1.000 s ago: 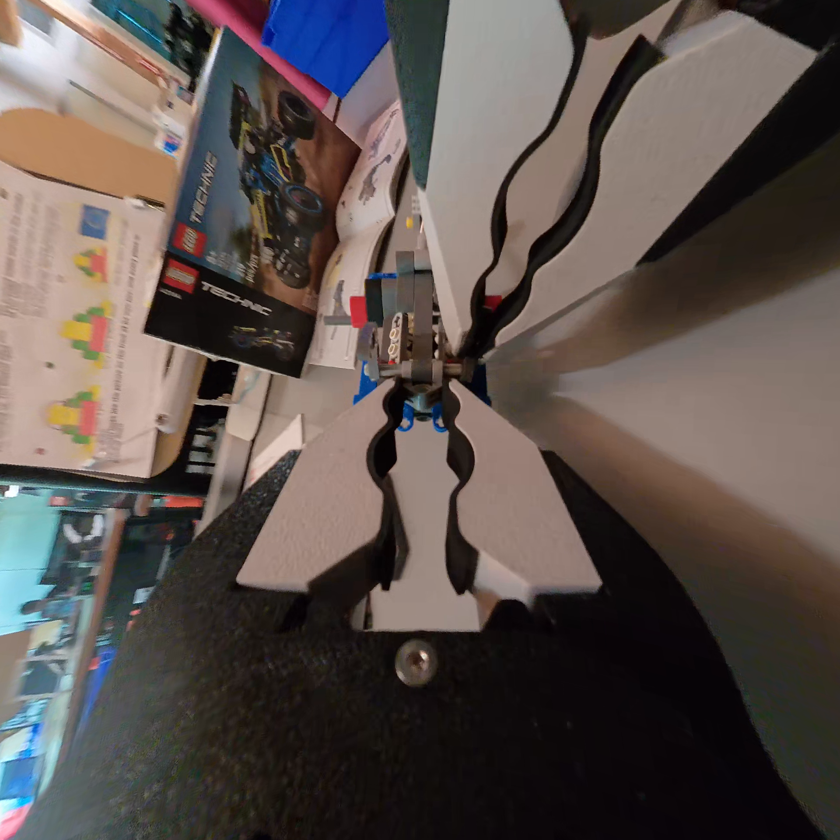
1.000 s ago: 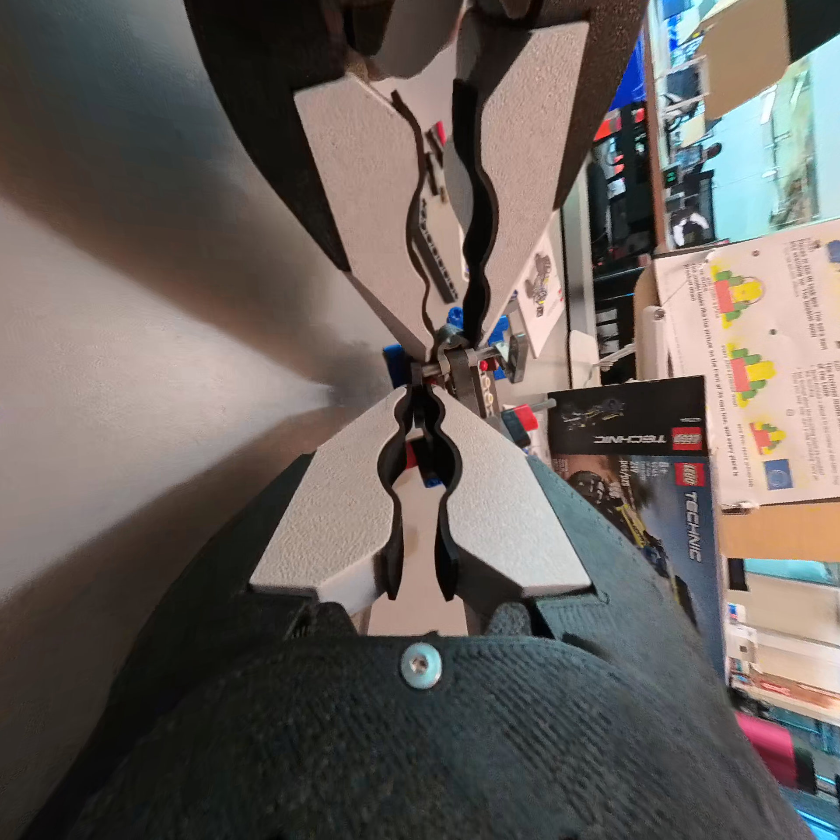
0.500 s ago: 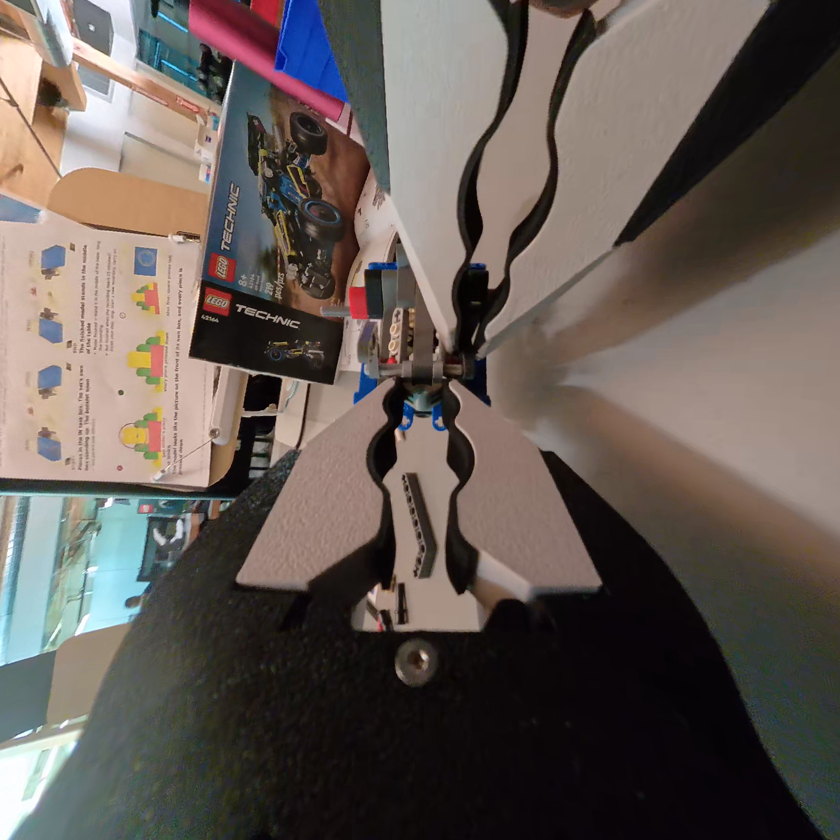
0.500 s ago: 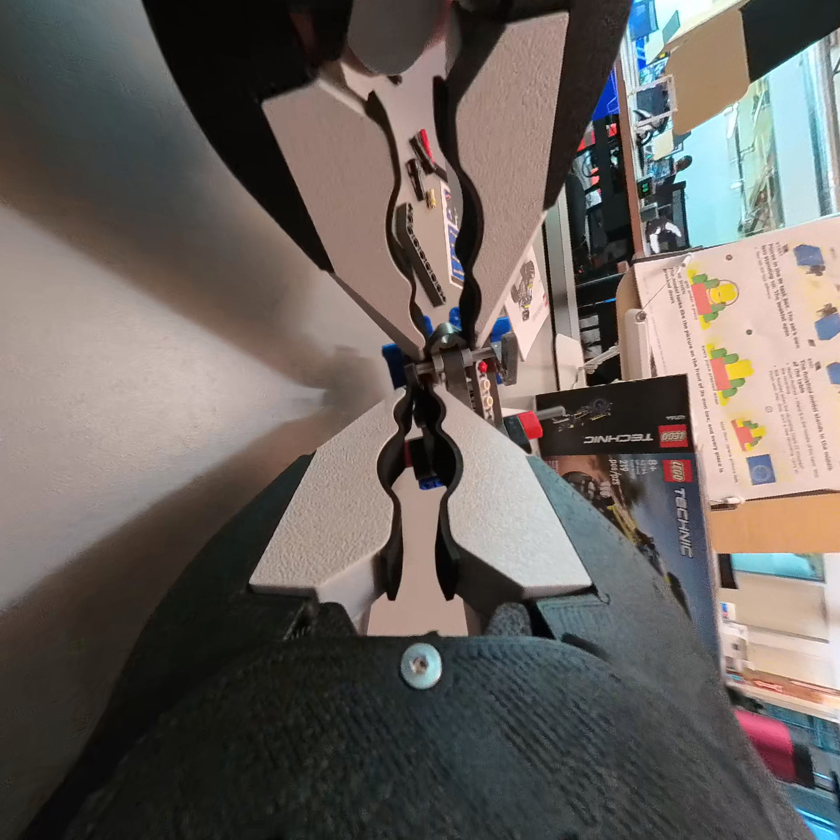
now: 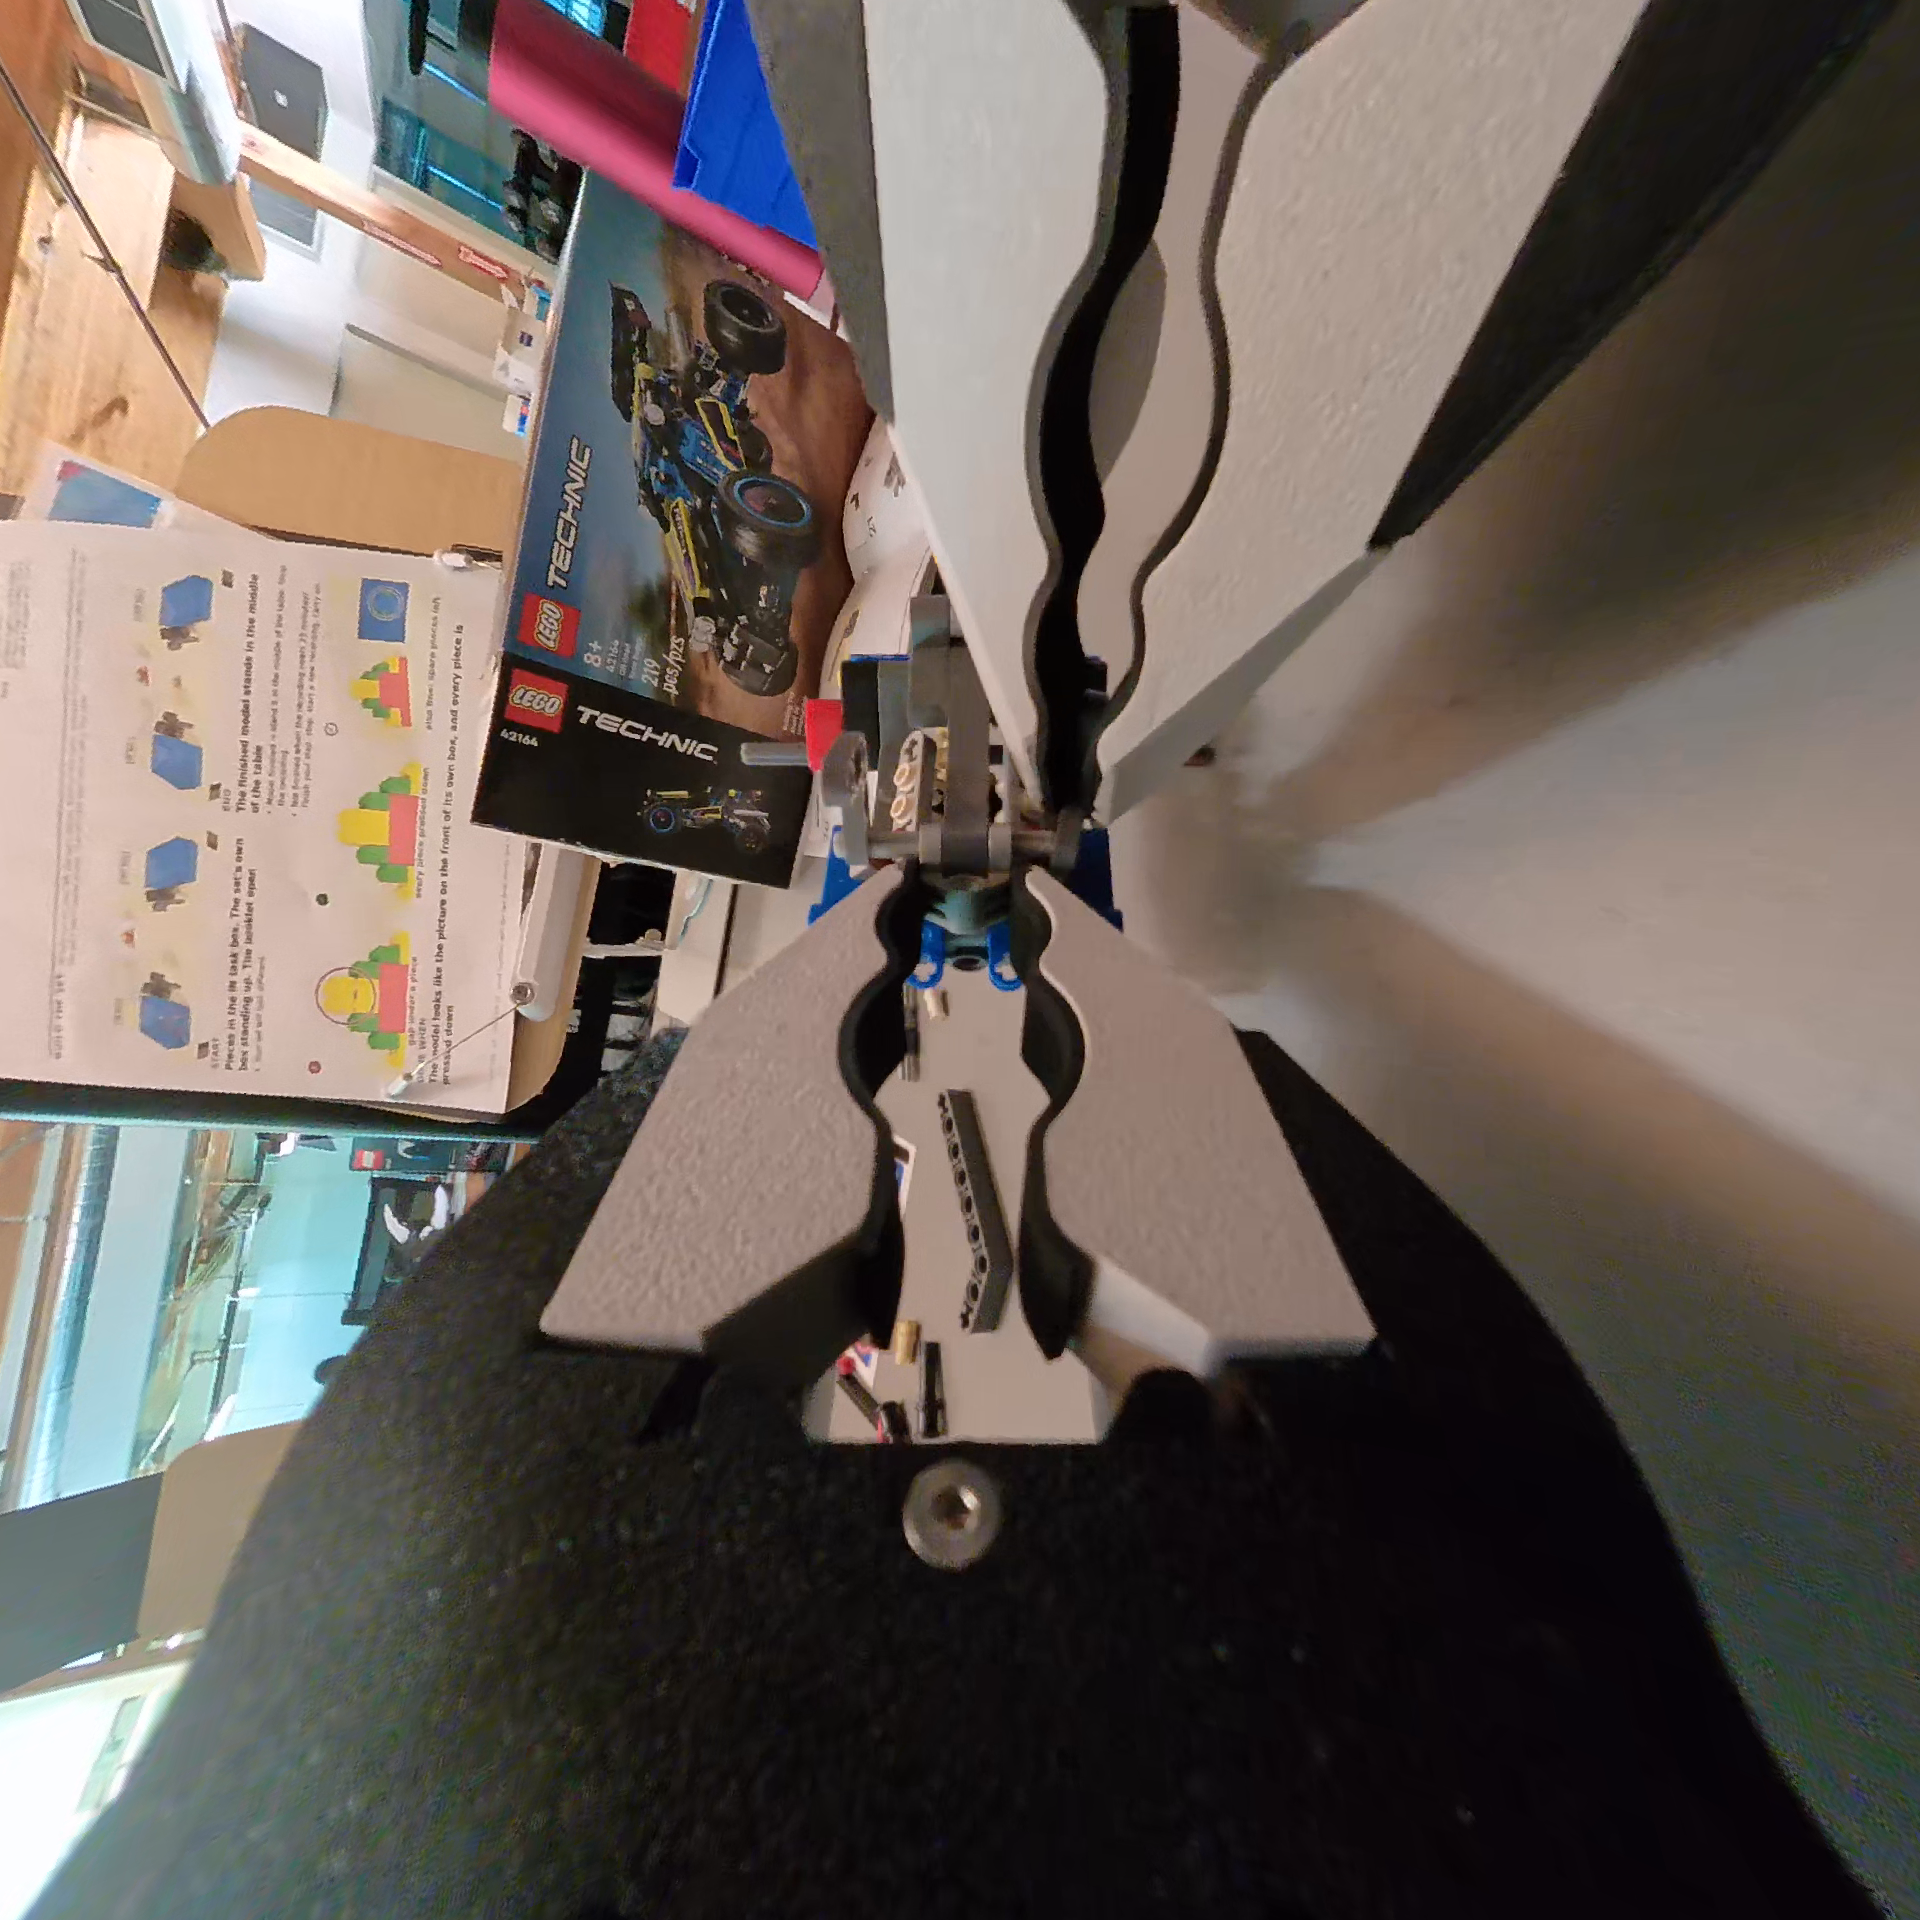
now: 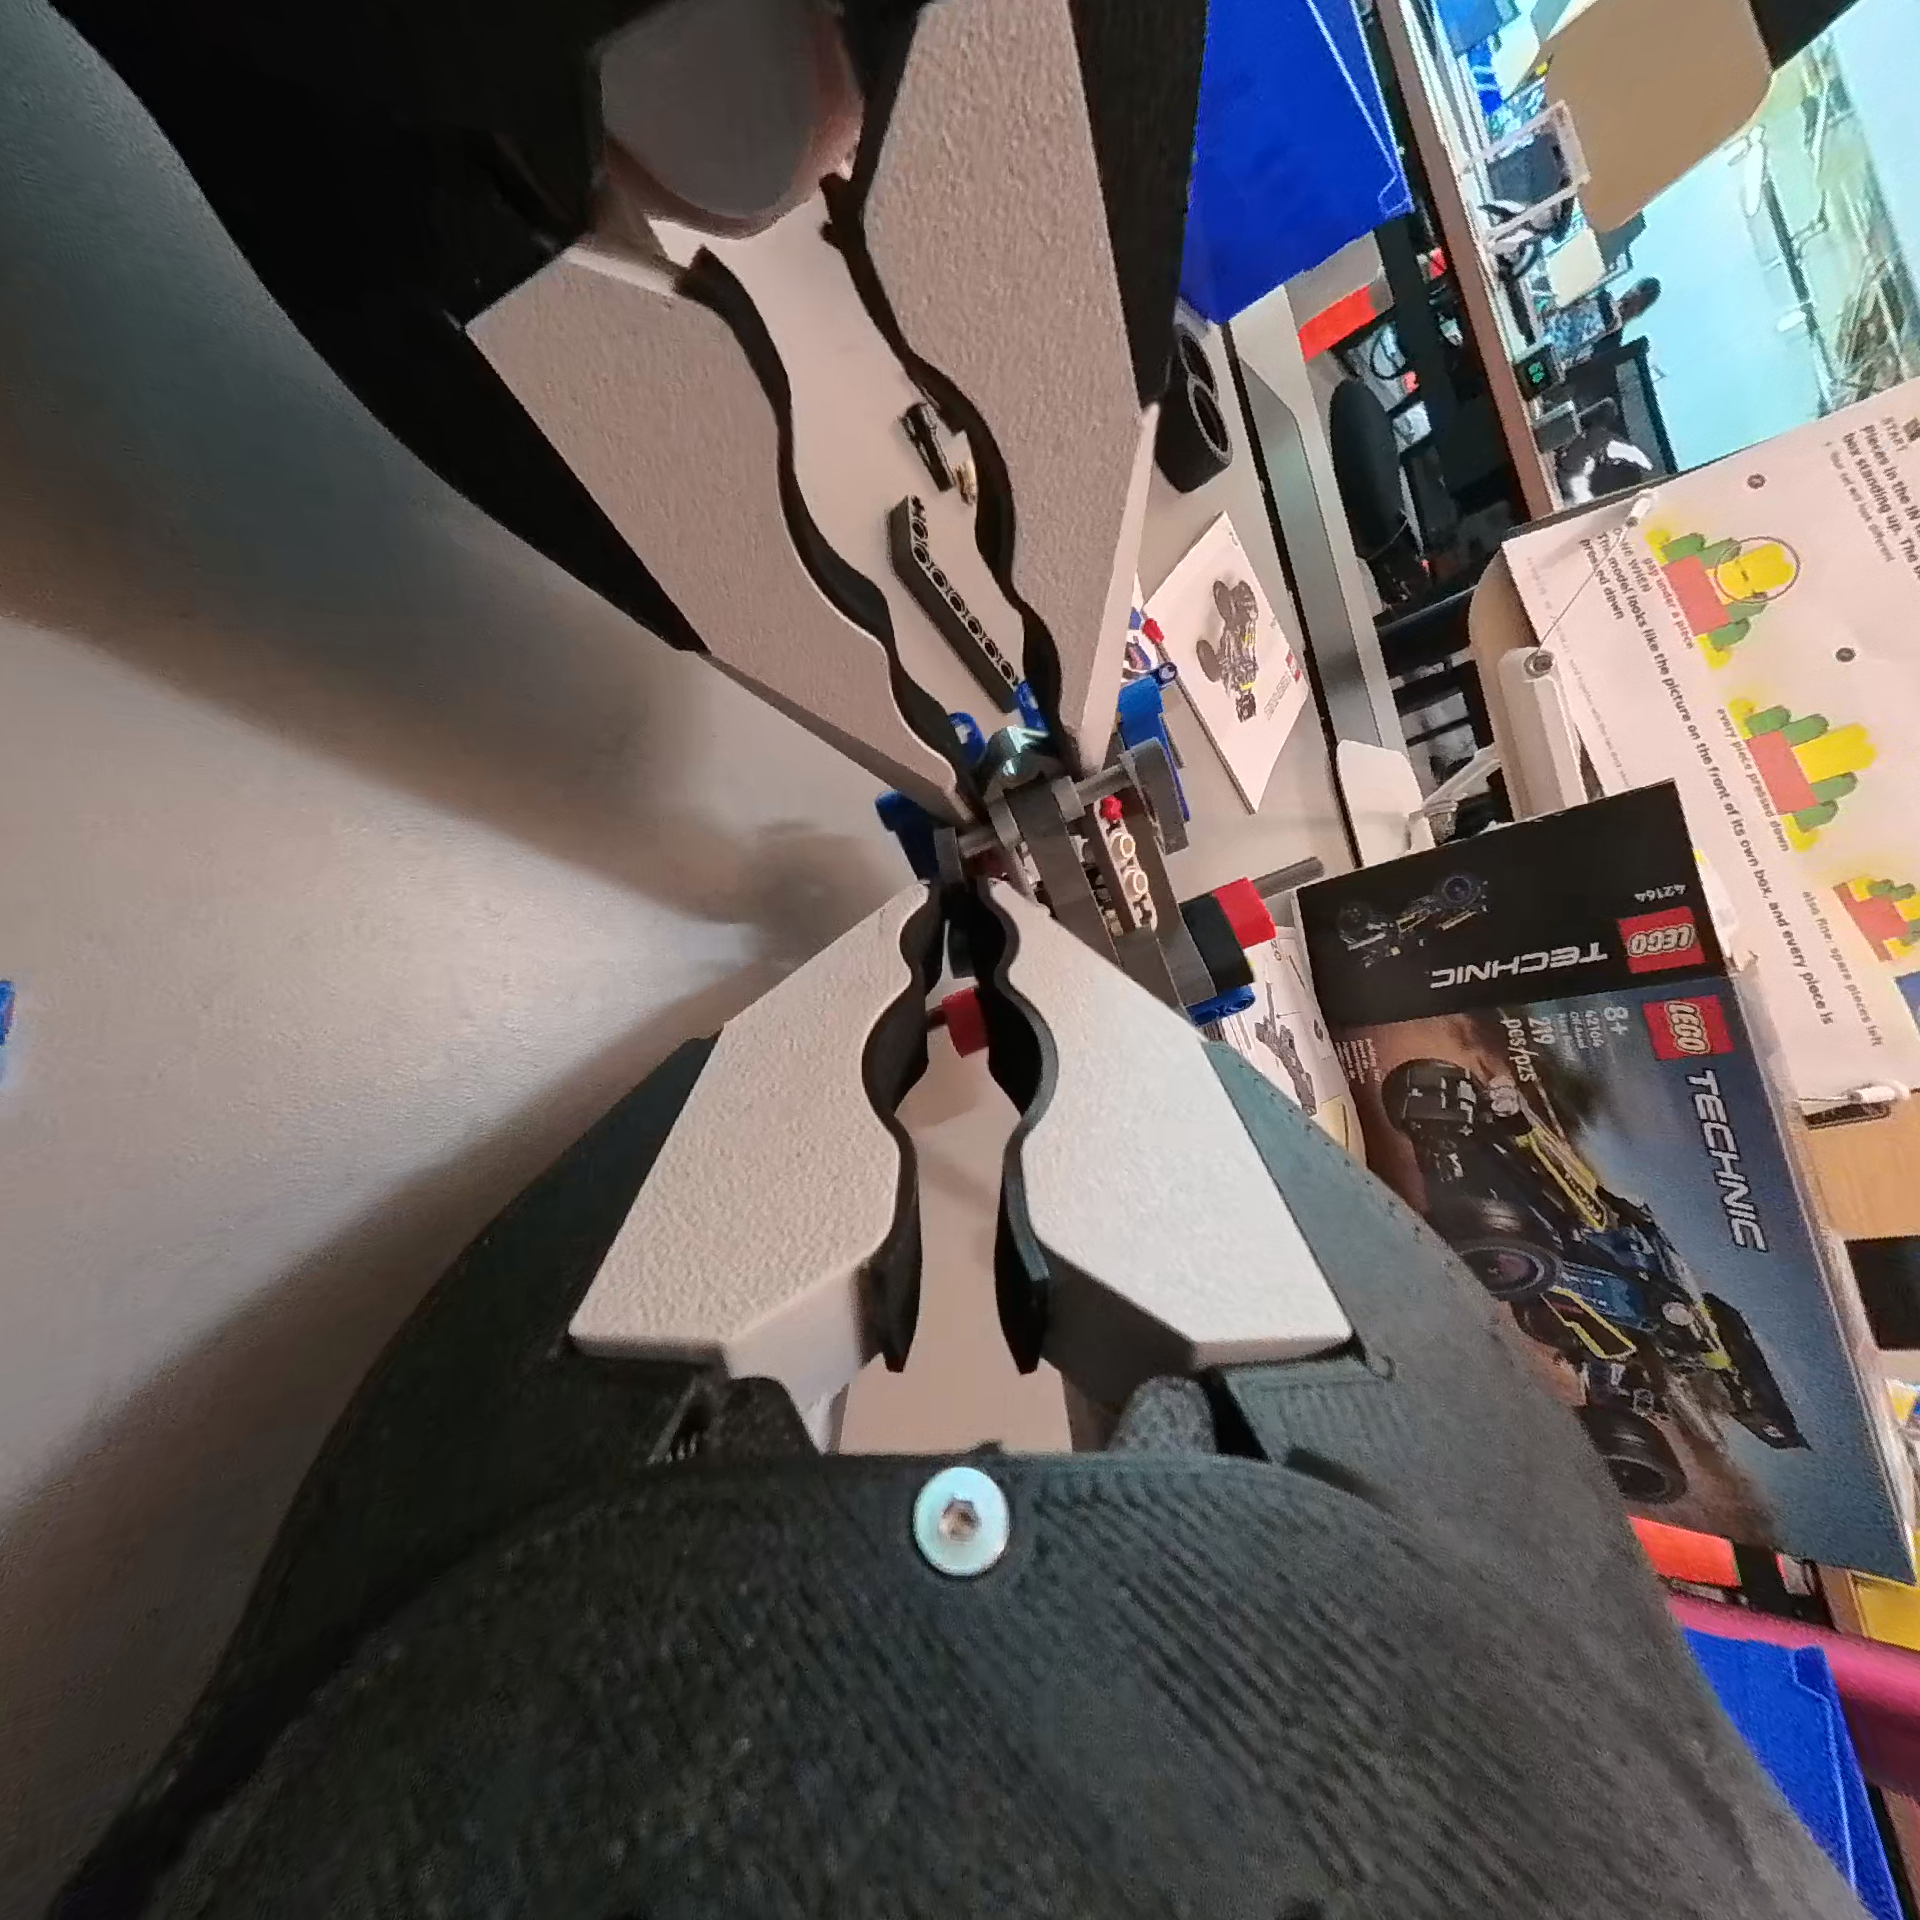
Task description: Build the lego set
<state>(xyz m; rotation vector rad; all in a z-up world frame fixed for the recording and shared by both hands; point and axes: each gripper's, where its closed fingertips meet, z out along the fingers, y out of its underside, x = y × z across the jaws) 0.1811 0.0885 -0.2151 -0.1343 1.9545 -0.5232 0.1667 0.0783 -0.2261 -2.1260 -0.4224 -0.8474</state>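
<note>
A small brick-built assembly (image 5: pixel 940 790) of grey beams, a grey axle, blue parts and a red piece is held in the air between my two grippers, which face each other tip to tip. My left gripper (image 5: pixel 963 888) is shut on its pale blue piece with blue pins (image 5: pixel 966 925). My right gripper (image 6: pixel 961 904) is shut on a thin dark piece at the axle's end; a red pin (image 6: pixel 961 1023) shows just behind its pads. The assembly (image 6: pixel 1091 852) also shows in the right wrist view, with the left gripper (image 6: pixel 1023 743) coming in from above. The right gripper (image 5: pixel 1060 810) shows from above in the left wrist view.
A long dark grey beam (image 5: pixel 977 1210) and small loose parts lie on the white table (image 5: pixel 1558 831) below. A toy set box (image 5: pixel 665 582) stands nearby with an open booklet (image 6: pixel 1236 655), black tyres (image 6: pixel 1195 416), a printed sheet on cardboard (image 5: pixel 239 810) and a blue bin (image 5: pixel 738 125). My left and right fingertips are right by each other.
Both grippers have swung together with the assembly still in their grasp. The long beam and loose parts on the table have come into view between the left fingers. Neither grasp has changed.
</note>
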